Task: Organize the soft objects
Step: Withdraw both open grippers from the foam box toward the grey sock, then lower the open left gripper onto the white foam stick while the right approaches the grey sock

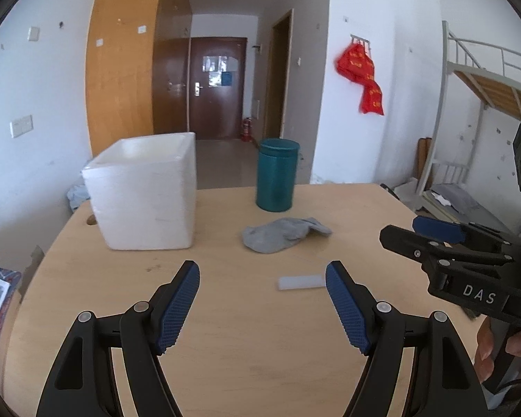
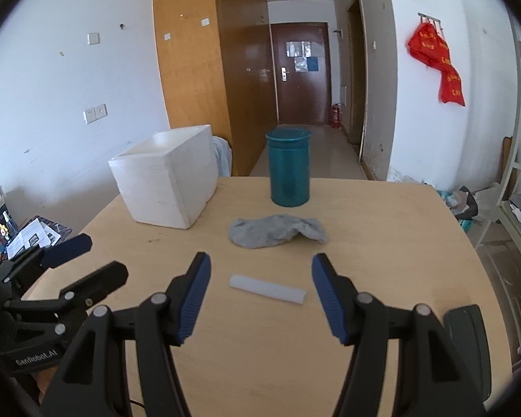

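Both grippers are held low over the near edge of the table (image 2: 382, 330), jaws spread wide with nothing between them: the left gripper (image 1: 262, 299) nearer the box side, the right gripper (image 2: 260, 292) aimed down the middle. Just beyond the right gripper's fingertips a pale strip (image 2: 267, 288) lies flat on the wood; it appears stiff rather than soft, so it is probably best left alone, though its material cannot be told for certain. Farther on, the grey sock (image 2: 276, 231) lies crumpled and flat, apart from everything around it, and is judged to be the thing to be picked up. A good grasp would be taken at the thicker bunched middle, with the jaws lowered until the pads nearly brush the table, so that cloth is gathered instead of skimmed. The strip should be passed over, not dragged. Behind the sock stands the teal can (image 2: 290, 168), lid on; to the left sits the open white box (image 2: 166, 184), the likelier destination. The can should not be knocked on the way across.
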Demonstrator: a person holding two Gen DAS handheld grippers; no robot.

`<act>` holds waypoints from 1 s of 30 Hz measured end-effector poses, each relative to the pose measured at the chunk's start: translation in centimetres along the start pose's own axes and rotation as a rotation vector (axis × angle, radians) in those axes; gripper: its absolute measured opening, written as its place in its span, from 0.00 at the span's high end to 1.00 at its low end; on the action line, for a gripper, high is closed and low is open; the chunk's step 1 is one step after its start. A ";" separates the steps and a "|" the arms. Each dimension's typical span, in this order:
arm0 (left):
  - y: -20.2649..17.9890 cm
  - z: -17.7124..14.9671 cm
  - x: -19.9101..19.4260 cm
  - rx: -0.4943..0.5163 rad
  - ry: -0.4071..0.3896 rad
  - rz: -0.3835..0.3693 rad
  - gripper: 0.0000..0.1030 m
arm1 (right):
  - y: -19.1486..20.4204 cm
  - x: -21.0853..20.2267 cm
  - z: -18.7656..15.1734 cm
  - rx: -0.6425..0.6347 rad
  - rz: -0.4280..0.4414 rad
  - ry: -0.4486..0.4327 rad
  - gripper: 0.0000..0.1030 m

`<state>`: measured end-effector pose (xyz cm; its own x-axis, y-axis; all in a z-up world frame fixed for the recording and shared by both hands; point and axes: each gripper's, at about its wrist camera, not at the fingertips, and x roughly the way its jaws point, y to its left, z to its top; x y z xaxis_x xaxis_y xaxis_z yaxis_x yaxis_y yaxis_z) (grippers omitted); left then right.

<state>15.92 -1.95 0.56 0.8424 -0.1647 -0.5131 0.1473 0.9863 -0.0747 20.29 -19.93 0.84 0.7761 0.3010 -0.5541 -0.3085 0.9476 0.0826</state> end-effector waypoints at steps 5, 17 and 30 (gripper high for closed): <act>-1.0 0.1 0.8 0.012 0.011 -0.018 0.26 | -1.2 0.3 -0.4 0.018 -0.022 0.014 0.37; -2.7 -0.3 3.3 0.025 0.069 -0.041 0.26 | -3.2 1.6 -1.5 0.042 -0.054 0.091 0.37; -3.4 -0.3 5.3 0.035 0.110 -0.054 0.26 | -4.5 2.4 -1.1 0.034 -0.063 0.105 0.37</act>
<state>19.76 -6.20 -2.13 0.7709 -0.2137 -0.6000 0.2110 0.9745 -0.0760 22.91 -23.58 -1.74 0.7307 0.2296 -0.6429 -0.2407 0.9679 0.0721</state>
